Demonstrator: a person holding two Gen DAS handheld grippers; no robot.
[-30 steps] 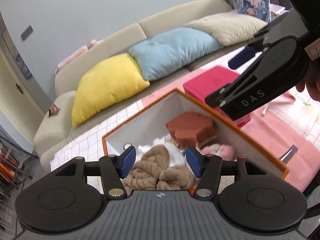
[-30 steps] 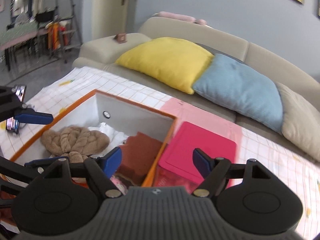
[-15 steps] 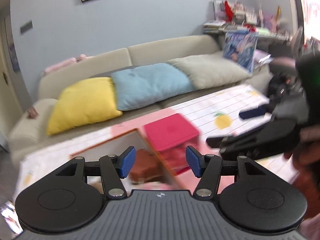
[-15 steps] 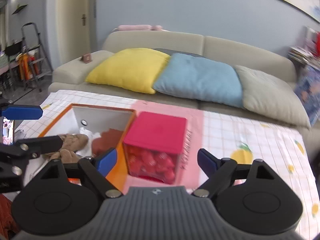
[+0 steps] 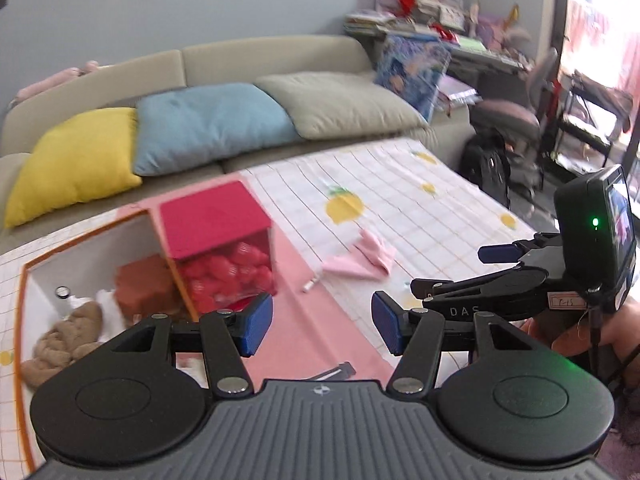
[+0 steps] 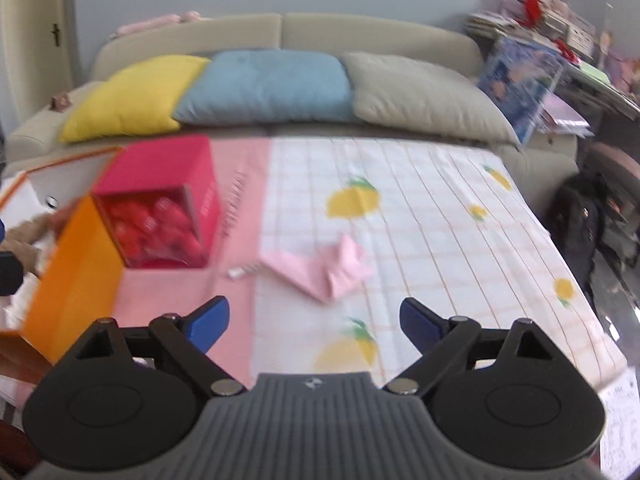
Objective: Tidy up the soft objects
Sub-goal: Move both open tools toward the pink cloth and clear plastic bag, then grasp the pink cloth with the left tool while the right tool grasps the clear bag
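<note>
Lighting: bright, even daylight; source a washed-out window (image 5: pixel 592 20) far right of the left gripper, glaring pinkish white. Shadows: soft and faint.
Blur: motion smear on the crumpled pink cloth (image 6: pixel 324 268) and the pink-lidded clear box of red pieces (image 6: pixel 160 208) ahead of the right gripper; left view sharper.
Distortion: strong fisheye bowing, dark vignetted corners, the beige fabric sofa (image 5: pixel 260 60) curved.

cushions (image 6: pixel 272 84): 3 | boxes (image 6: pixel 160 168): 2 | pink cloth (image 6: pixel 324 270): 1
</note>
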